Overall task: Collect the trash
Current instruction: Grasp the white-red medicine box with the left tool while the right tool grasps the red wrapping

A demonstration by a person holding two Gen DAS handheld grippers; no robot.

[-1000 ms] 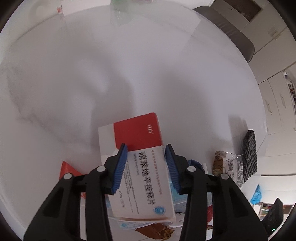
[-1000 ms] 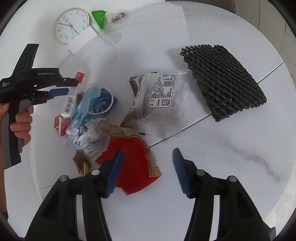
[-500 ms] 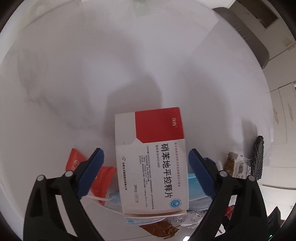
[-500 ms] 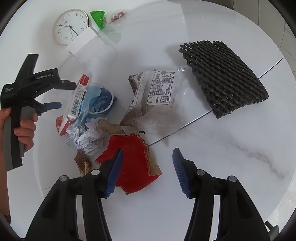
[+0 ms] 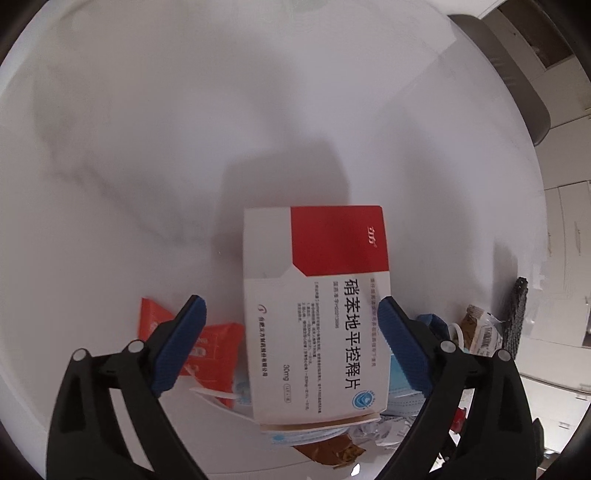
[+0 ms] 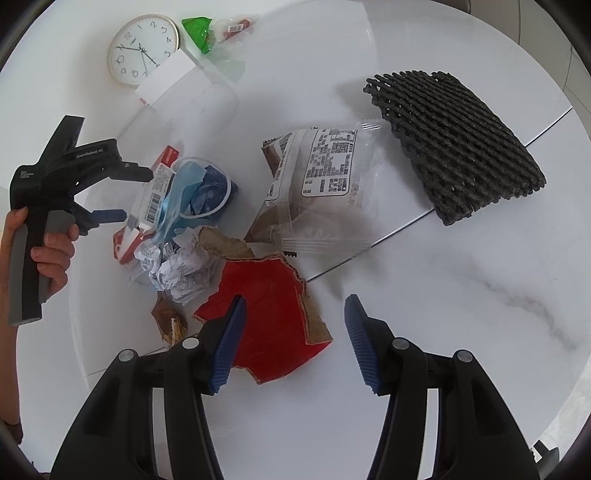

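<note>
A red and white medicine box (image 5: 317,314) lies on top of a trash pile, resting on a blue face mask (image 5: 400,391) and a red packet (image 5: 218,347). My left gripper (image 5: 291,314) is open, its jaws wide on either side of the box, not touching it. In the right wrist view the box (image 6: 157,188) leans on the pile beside the mask (image 6: 195,192), crumpled paper (image 6: 181,269) and torn red cardboard (image 6: 269,332). My right gripper (image 6: 293,317) is open and empty above the cardboard. My left gripper (image 6: 123,194) shows there too.
A clear snack wrapper (image 6: 317,188) and a black foam net (image 6: 454,144) lie to the right on the white marble table (image 6: 461,295). A wall clock (image 6: 142,50), a white card and a green wrapper (image 6: 201,33) lie at the far side.
My left gripper opened and let go of the medicine box, which now lies on the trash pile. The left gripper drew back slightly. The right gripper stayed put.
</note>
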